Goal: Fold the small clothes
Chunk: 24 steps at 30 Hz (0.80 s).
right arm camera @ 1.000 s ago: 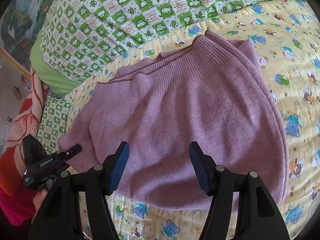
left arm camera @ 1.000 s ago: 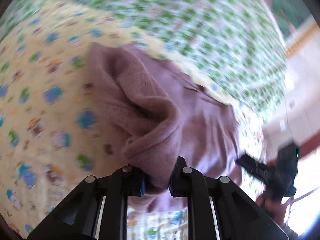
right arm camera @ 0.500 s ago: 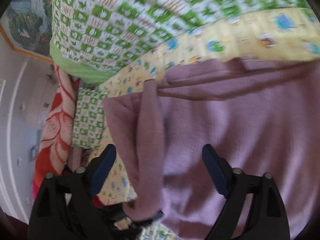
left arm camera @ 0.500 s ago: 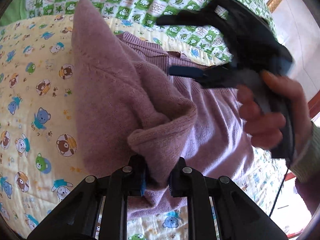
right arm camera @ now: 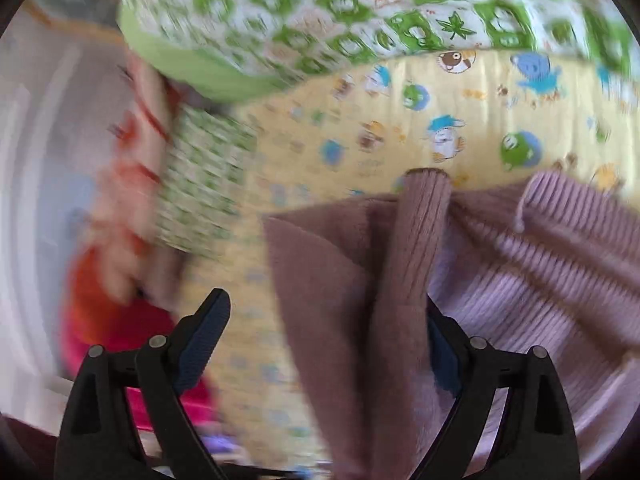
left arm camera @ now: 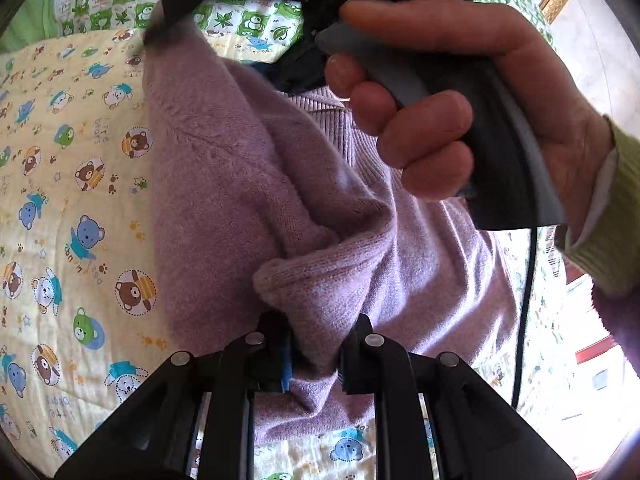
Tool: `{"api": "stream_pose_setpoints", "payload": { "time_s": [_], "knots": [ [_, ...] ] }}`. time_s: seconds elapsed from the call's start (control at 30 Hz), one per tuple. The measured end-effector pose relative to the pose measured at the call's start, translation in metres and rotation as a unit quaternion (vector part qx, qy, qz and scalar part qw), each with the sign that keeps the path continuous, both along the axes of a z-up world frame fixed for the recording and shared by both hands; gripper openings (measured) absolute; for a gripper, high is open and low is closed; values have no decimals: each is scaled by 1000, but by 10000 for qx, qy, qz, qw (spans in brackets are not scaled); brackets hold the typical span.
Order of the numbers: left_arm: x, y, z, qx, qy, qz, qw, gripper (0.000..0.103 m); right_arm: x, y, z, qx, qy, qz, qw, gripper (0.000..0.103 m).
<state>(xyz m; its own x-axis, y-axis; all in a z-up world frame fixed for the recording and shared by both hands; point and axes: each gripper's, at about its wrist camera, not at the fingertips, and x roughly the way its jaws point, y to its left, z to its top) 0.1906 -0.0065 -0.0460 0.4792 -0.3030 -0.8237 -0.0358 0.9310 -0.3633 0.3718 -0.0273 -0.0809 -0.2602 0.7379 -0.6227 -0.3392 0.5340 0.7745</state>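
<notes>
Left wrist view: left gripper (left arm camera: 314, 354) clenched a purple sweater (left arm camera: 248, 184) fold at six o'clock; right gripper (right arm camera: 324, 344), jaws closing, straddled its sleeve without pinching it.

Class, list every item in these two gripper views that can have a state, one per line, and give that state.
purple sweater: rumpled, partly folded, lying on the bedspread
left gripper: shut on a fold of the sweater
right gripper: jaws closing, sweater sleeve between them, not yet pinched
sweater sleeve: laid across the sweater, over its ribbed edge
yellow bear-print bedspread: spread flat under the sweater
</notes>
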Motion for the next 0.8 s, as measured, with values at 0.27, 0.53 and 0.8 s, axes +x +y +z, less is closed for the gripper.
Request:
{"api": "stream_pose_setpoints", "payload": {
  "time_s": [0.27,0.53,0.8],
  "knots": [
    [-8,-19,22,-244,-137,-307,9991,14,2,-50,11,-202,-271,-333,9989,17],
    [-2,-99,48,-430,-438,-1430,9878,14,1,-167,44,-312,-536,-1241,9903,17],
    [2,-186,30,-168,-354,-2393,9702,14,-18,-279,36,-767,-610,-2145,9718,17]
  ]
}}
